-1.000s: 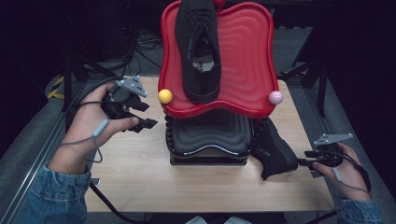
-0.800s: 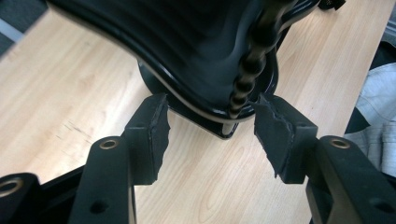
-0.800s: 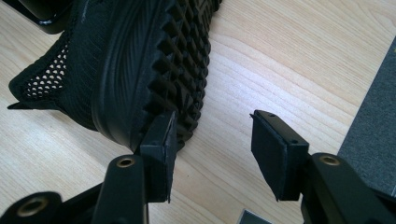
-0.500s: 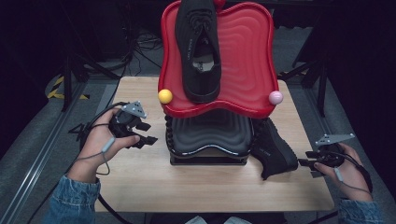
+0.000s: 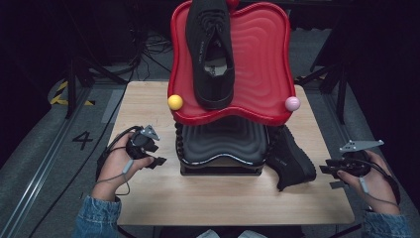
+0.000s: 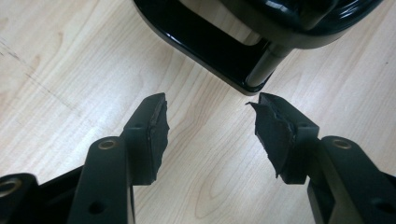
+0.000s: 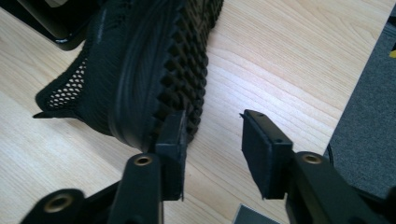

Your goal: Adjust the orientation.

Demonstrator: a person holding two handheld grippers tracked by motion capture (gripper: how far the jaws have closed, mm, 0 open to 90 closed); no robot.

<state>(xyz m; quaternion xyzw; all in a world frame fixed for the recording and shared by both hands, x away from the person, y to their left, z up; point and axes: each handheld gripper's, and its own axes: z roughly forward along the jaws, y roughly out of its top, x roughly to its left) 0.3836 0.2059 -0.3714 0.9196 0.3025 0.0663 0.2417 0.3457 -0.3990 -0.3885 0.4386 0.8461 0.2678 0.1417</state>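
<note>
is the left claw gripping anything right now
No, the left claw stands open over bare wooden table, nothing between its pads, just short of the black rack base.

Overhead light fell on the table while darkness swallowed everything from nine through three o'clock. Glare glinted on the red tray. Both gripper views were bright and sharp, softening slightly toward twelve o'clock.

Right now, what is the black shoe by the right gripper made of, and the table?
The black shoe looks like knitted mesh fabric, matt, with open holes near the heel; its sole seems rubber or foam, with zigzag ridges. The table looks like pale wood, or perhaps a wood-look laminate, smooth with visible grain lines.
</note>
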